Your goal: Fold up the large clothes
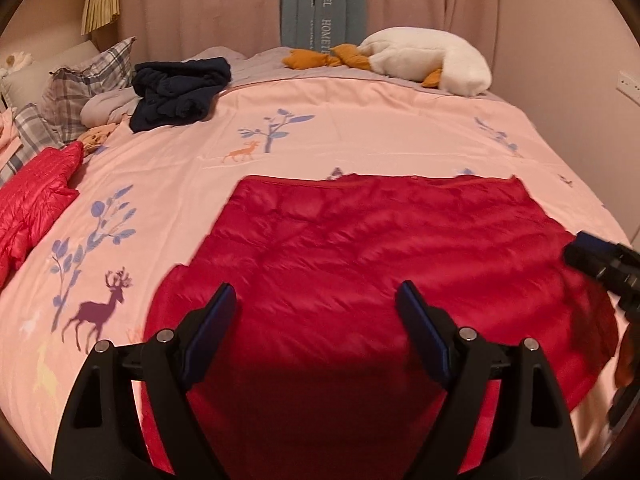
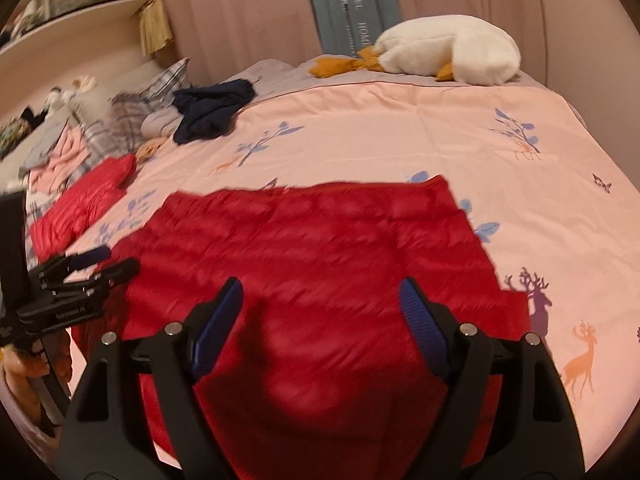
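A big red puffy jacket [image 1: 360, 264] lies spread flat on the bed, on a pink bedspread [image 1: 360, 120] w/ deer and tree prints. Its far edge runs straight across the bed; the near part falls into shadow under the cameras.

Left gripper [image 1: 316, 300] hangs over the jacket's near-left part, fingers [image 1: 216, 320] spread wide, nothing btwn them, not touching the fabric as far as I can tell. Right gripper [image 2: 320, 296] is over the near-right part, fingers [image 2: 420, 320] also spread wide, nothing pinched. Each gripper shows at the edge of the other's view; in the right wrist view a hand [image 2: 32, 364] grips the left one's handle.

A second red puffy garment [image 1: 36, 204] lies crumpled at the left side of the bed, well apart from the jacket. A dark navy garment [image 1: 180, 92] sits bunched farther back on the left, just beside plaid pillows [image 1: 76, 92]. A white plush goose [image 1: 428, 60] w/ orange feet lies along the far edge, near the curtain [image 1: 200, 4]. A blue-grey cloth w/ lettering [image 1: 324, 4] hangs in front of the curtain
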Motion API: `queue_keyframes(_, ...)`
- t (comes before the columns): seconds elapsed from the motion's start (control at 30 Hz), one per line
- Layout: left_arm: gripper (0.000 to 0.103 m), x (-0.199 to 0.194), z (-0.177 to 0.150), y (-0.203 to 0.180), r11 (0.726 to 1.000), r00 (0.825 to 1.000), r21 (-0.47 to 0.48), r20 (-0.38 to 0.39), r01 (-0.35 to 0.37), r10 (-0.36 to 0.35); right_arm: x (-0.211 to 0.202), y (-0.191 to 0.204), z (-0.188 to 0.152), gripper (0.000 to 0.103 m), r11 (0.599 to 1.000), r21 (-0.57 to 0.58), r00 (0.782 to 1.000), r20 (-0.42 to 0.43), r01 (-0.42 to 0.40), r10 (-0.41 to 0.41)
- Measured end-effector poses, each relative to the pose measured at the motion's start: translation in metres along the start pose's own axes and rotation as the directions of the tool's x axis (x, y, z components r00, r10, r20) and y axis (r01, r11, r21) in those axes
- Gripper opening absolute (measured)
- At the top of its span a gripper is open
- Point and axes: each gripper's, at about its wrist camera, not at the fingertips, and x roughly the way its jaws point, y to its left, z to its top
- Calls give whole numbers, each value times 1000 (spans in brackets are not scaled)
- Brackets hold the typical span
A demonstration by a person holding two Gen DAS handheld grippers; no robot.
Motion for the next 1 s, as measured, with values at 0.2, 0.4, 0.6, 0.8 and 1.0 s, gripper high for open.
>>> queue_keyframes(0.2, 84, 15, -10, -9, 1000, 999, 6, -41, 2, -2, 24, 7, -12, 84, 999, -29, 998, -57, 24, -26)
queue_keyframes(0.4, 84, 22, -13, -7, 1000, 999, 18, -54, 6, -5, 29, 5, -11, 85, 1000, -23, 996, -89, 19, -21)
queue_keyframes(0.6, 84, 0, -13, 4, 1000, 1000, -2, -17, -14, 14, -5, -9, -7, 84, 999, 34, 1000, -18, 8, -7)
queue_keyframes(0.8, 84, -3, -11, 22, 998, 998, -29, -18, -53, 53, -7, -40, -10, 84, 992, 105, 997, -43, 68, -64)
queue_keyframes(1.0, 84, 13, -19, 27, 998, 997, -52, -70, -20, 17, 15, -44, -25, 86, 993, 77, 993, -78, 94, -88)
